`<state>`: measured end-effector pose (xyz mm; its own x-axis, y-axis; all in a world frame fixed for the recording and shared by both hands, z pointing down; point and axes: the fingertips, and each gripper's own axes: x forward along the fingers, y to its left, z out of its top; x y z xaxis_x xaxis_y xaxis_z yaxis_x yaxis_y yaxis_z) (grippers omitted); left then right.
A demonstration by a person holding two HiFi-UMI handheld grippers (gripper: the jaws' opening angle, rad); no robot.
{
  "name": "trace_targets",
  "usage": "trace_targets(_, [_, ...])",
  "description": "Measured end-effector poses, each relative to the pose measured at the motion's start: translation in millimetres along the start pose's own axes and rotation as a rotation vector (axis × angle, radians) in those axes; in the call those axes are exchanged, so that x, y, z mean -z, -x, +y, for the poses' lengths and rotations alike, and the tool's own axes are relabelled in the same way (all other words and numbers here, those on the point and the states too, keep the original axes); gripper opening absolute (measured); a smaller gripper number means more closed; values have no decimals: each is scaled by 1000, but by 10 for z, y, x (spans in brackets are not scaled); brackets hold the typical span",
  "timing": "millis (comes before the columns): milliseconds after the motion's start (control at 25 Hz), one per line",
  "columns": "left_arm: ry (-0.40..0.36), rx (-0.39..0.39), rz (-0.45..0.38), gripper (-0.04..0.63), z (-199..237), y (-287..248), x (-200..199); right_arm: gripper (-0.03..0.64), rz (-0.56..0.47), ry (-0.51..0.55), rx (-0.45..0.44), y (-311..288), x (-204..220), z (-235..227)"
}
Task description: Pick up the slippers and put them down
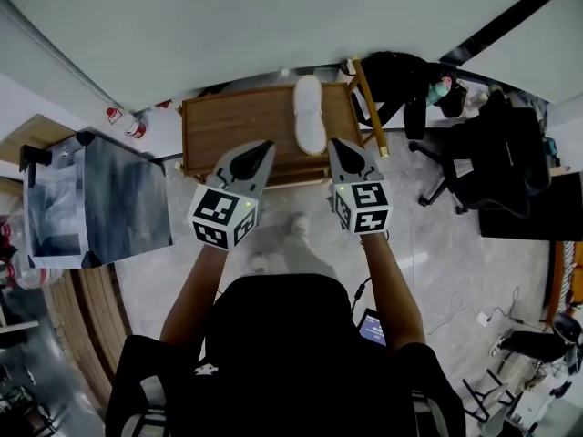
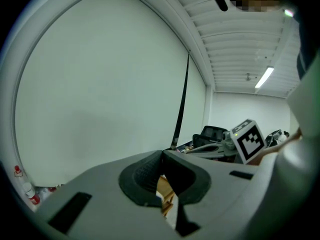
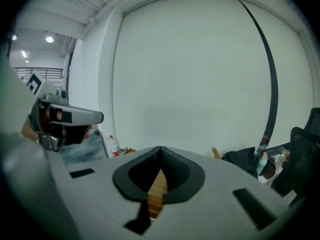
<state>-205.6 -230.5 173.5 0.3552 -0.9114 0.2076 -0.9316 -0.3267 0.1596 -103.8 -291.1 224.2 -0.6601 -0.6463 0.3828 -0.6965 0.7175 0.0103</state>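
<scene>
A white slipper (image 1: 309, 114) lies on the low wooden table (image 1: 228, 126), near its right end, toe toward the wall. Both grippers hover side by side over the table's front edge and point at the wall. My left gripper (image 1: 267, 146) is left of and nearer than the slipper; its jaws meet at the tips (image 2: 161, 154) with nothing between them. My right gripper (image 1: 334, 144) is just right of the slipper's near end, also shut and empty (image 3: 160, 149). Only wood shows through the gap below each pair of pads; the slipper is in neither gripper view.
A glass-sided cabinet (image 1: 91, 198) stands left of the table. A wooden stick (image 1: 369, 107) leans at the table's right end beside a black bag (image 1: 396, 76). A black office chair (image 1: 496, 162) is further right. Red-capped bottles (image 1: 123, 121) stand by the wall.
</scene>
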Motion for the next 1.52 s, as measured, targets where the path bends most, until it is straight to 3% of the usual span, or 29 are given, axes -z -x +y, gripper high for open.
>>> trace_targets(640, [92, -56, 117, 6, 354, -922, 515, -2, 204, 12, -143, -896, 580, -445])
trace_targets(1240, [216, -133, 231, 6, 616, -1283, 1245, -2, 438, -17, -220, -1508, 1557, -668])
trace_targets(1520, [234, -154, 256, 6, 761, -1431, 1422, 0, 500, -14, -259, -1835, 1776, -738])
